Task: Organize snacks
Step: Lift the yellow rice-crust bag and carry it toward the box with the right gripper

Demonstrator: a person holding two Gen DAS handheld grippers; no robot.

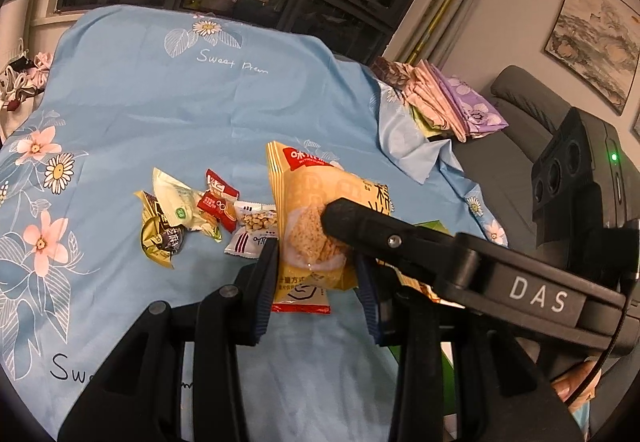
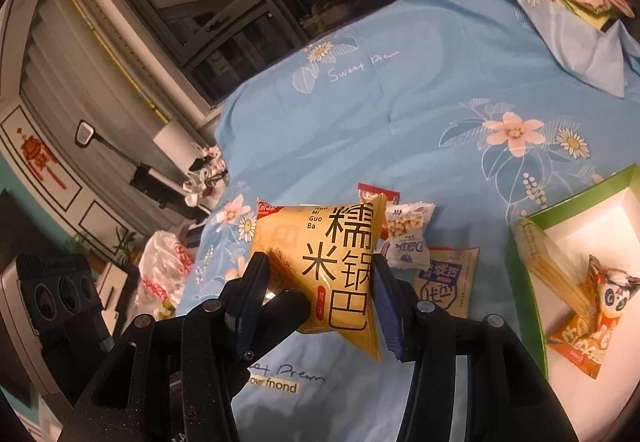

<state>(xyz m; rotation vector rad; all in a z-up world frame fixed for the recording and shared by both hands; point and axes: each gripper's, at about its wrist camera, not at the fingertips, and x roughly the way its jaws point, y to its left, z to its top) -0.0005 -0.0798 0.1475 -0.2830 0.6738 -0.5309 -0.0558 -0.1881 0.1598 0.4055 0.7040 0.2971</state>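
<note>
A puffy yellow rice-cracker bag (image 1: 308, 213) hangs above the blue floral sheet (image 1: 160, 101), held from two sides. My left gripper (image 1: 316, 286) is shut on its lower part, blue pads against both faces. In that view my right gripper (image 1: 340, 226) comes in from the right, one black finger pressed on the bag. In the right wrist view the same bag (image 2: 332, 262) fills the gap of my right gripper (image 2: 320, 300), which is shut on it, and a left fingertip (image 2: 288, 308) touches its lower left. A pile of small snack packs (image 1: 200, 213) lies on the sheet beyond.
A green box with a white inside (image 2: 600, 226) stands at the right and holds an orange panda pack (image 2: 592, 322) and a yellow pack (image 2: 548, 266). Folded cloths (image 1: 452, 97) lie at the far right edge, a grey armchair (image 1: 520, 113) behind them. More packs (image 2: 412, 238) lie on the sheet.
</note>
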